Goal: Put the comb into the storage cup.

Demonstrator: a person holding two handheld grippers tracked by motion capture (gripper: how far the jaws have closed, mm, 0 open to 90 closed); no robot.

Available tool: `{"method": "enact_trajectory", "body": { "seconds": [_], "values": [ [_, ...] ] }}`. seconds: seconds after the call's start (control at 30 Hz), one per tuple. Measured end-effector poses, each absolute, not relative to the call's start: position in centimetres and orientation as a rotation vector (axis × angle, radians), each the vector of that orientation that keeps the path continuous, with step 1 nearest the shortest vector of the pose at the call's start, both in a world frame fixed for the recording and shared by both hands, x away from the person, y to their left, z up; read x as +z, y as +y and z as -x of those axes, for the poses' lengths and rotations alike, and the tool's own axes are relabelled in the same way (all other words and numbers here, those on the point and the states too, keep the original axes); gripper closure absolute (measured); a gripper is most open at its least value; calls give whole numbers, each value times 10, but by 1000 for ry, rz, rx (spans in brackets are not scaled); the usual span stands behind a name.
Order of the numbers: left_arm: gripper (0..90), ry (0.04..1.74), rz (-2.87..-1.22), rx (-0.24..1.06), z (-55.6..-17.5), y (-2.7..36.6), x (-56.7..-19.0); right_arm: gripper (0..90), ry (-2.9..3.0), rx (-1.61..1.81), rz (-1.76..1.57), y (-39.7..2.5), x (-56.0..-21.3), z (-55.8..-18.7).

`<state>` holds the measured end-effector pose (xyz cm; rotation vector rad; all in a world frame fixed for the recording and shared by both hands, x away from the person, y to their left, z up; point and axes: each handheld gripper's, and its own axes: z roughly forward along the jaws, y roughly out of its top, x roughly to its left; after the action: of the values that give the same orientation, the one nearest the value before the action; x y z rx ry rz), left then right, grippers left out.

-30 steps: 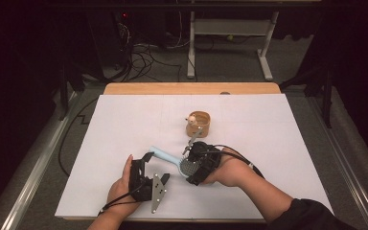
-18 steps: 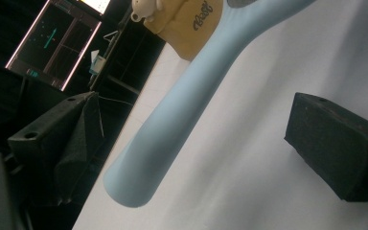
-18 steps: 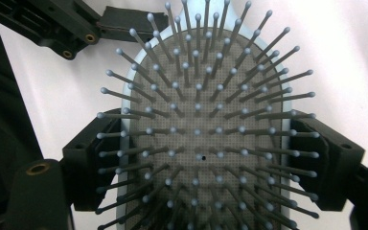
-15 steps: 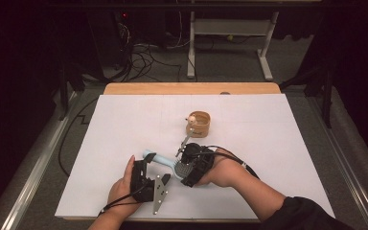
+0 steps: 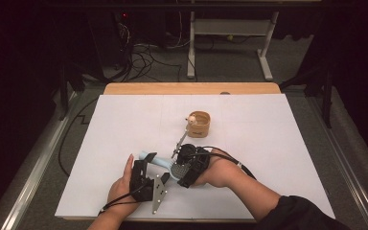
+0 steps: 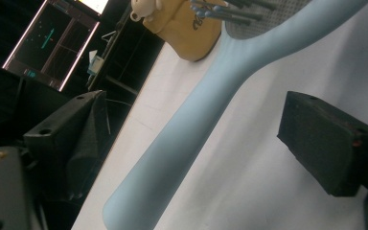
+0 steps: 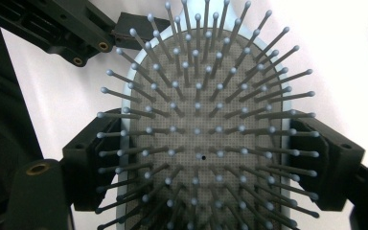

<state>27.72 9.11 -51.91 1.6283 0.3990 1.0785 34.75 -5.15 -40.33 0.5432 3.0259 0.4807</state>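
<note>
A light-blue hairbrush [image 5: 154, 160] lies low over the white table [image 5: 268, 143], bristles up. My right gripper [image 5: 178, 171] is shut on its oval head [image 7: 196, 120], one jaw pressing each side edge. The brush's handle [image 6: 196, 120] runs between the jaws of my left gripper [image 5: 146, 165], which stands open. In the left gripper view [image 6: 196, 132] the handle sits close to the left jaw, with a clear gap to the right jaw.
A small wooden cup [image 5: 200, 125] with a pale little figure [image 5: 190, 119] on its rim stands just beyond the brush. The table's near edge is right behind both hands. Cables and a desk frame [image 5: 230, 33] lie on the floor past the far edge.
My right gripper has carried the brush left and a little nearer, so the handle now sits between the left gripper's jaws. The left gripper has hardly moved.
</note>
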Motion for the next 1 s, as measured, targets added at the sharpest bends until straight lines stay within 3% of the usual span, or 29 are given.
{"method": "enact_trajectory", "body": {
  "seconds": [1.0],
  "values": [
    [274,329,-1663,1114,-277,90,-526,206,3037,485,-541,-42,-399,-350]
  ]
}}
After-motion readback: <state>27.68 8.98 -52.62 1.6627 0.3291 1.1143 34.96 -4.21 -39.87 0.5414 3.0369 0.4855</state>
